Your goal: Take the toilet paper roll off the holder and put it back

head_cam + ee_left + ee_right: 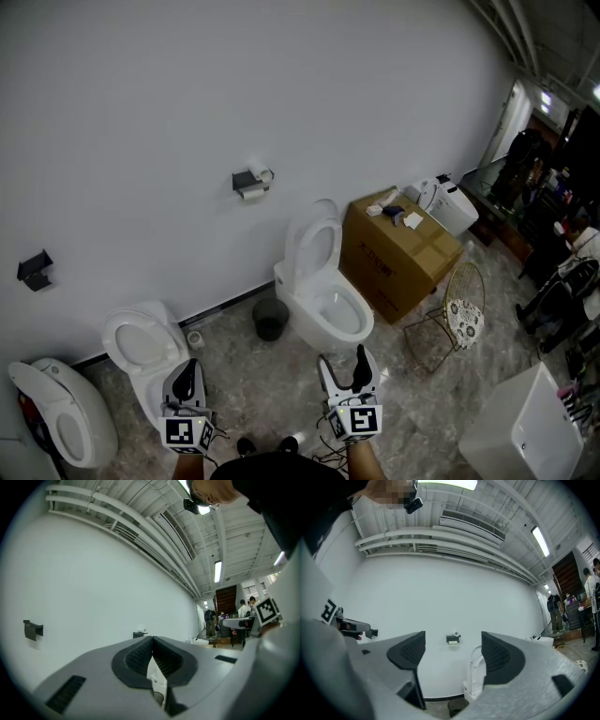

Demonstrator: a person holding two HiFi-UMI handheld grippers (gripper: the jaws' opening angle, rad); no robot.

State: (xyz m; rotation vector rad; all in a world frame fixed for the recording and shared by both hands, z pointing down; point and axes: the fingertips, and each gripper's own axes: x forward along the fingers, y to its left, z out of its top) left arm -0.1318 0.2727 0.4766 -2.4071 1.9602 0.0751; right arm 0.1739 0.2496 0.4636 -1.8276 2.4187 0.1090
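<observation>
And there they were, both grippers well short of the wall. The right gripper [344, 361] had its jaws standing moderately apart with nothing between them. In the right gripper view the holder [453, 639] sat framed in that gap, far off. The left gripper [187, 372] had its pads pressed together and held nothing.

The toilet paper roll [253, 190] was on the holder [244, 179] high on the white wall, with a short white tail hanging under it, so the lift-off had not begun.

There was trouble to watch for. The toilet [319, 281], lid raised, and the dark bin [270, 319] stood almost directly below the roll, so a straight reach could have clipped the lid. The roll looked soft, so a hard squeeze could have crushed it, and a light one could have let it drop towards the bowl. The loose tail could have snagged and unspooled. With the left jaws shut, nothing was ready to steady the holder if the roll jammed on its bar.
</observation>
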